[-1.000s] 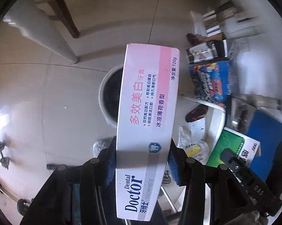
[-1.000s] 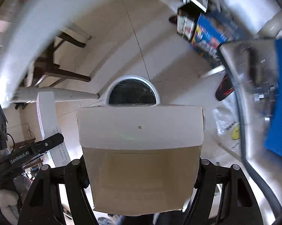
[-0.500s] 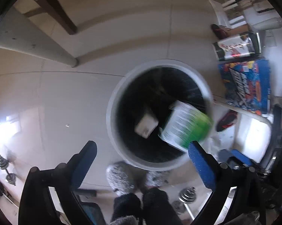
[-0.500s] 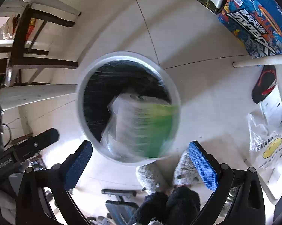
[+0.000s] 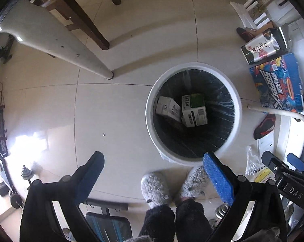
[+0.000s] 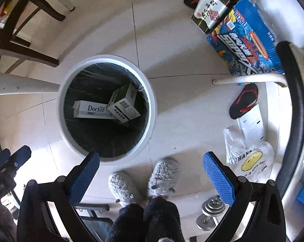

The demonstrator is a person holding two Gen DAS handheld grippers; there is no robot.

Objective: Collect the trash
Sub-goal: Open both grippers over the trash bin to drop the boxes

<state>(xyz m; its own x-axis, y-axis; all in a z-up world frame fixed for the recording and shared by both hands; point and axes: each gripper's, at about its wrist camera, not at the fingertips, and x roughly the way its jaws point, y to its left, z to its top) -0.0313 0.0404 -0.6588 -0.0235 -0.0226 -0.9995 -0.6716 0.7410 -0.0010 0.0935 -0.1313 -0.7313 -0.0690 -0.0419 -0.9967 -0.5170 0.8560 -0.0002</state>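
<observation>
A round white trash bin [image 5: 150, 109] [image 6: 155, 109] with a black liner stands on the tiled floor below both grippers. Inside it lie a white toothpaste box [image 5: 167, 107] [image 6: 90, 110] marked "Doctor" and a green-and-white carton [image 5: 194, 110] [image 6: 124, 102], leaning on each other. My left gripper [image 5: 154, 161] points straight down, wide open, with nothing between its blue pads [image 5: 217, 179]. The bin sits up and to the right of it. My right gripper [image 6: 152, 161] also hangs wide open and empty, with the bin up and to its left.
The person's grey fluffy slippers [image 5: 156, 187] [image 6: 123, 187] stand just below the bin. A white table leg [image 5: 57, 40], dark chair legs [image 6: 26, 54], colourful boxes [image 5: 277, 84] [image 6: 246, 38], a black-red sandal [image 6: 243, 100], a plastic bag [image 6: 251, 159] and dumbbells [image 6: 211, 209] surround the spot.
A second ago the left gripper held the toothpaste box and the right a carton. Both jaws opened, the items fell into the bin, and both grippers sank toward the floor.
</observation>
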